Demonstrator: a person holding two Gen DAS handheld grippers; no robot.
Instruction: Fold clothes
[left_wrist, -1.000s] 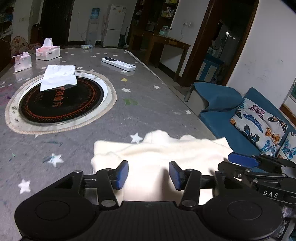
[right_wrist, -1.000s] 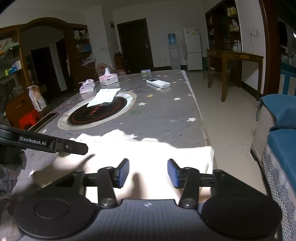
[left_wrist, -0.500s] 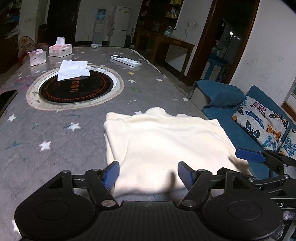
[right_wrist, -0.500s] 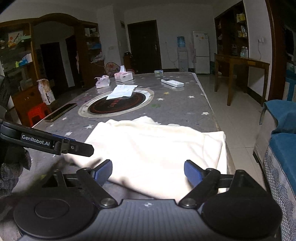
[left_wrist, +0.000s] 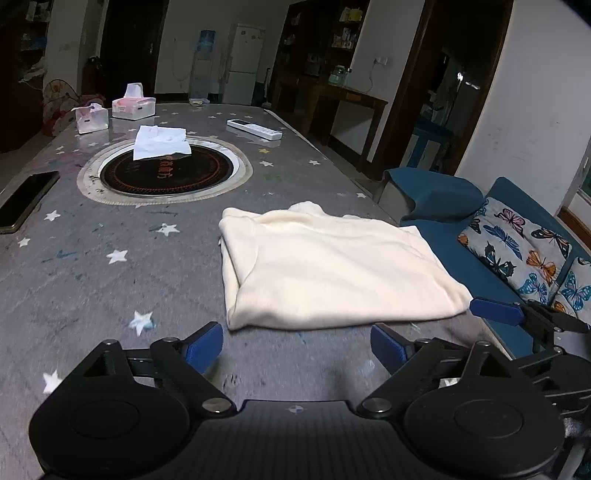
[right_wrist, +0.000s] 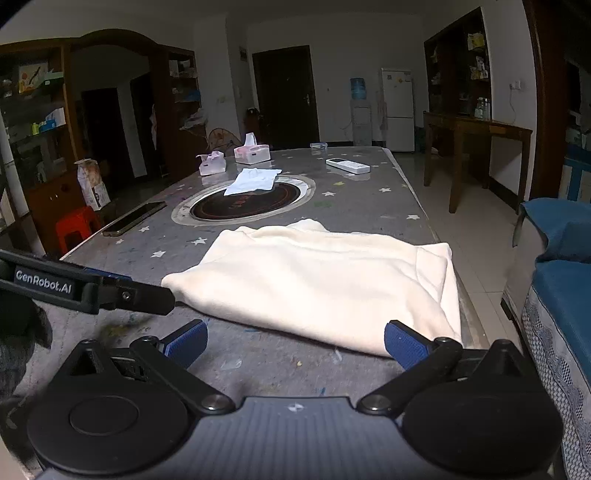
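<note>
Folding looks nearly done: both hand-held grippers, left (left_wrist: 296, 343) and right (right_wrist: 295, 341), are hanging wide, empty; I'd be smoothing the cream knit garment's (left_wrist: 328, 269) near edge.

The room is sitting dim, its doorways and shelves sinking into shadow. Light is falling brightest on the cream garment (left_wrist: 332, 269) (right_wrist: 325, 280). The glossy table (left_wrist: 110, 266) (right_wrist: 354, 206) is reflecting faintly at its far end. Fisheye bending is curving walls, and corners are going black.

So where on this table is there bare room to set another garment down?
Bare grey top lies left of the sweater, between it and the phone, below the hotplate ring. The far end is crowded: tissue boxes, cloth, remote.
</note>
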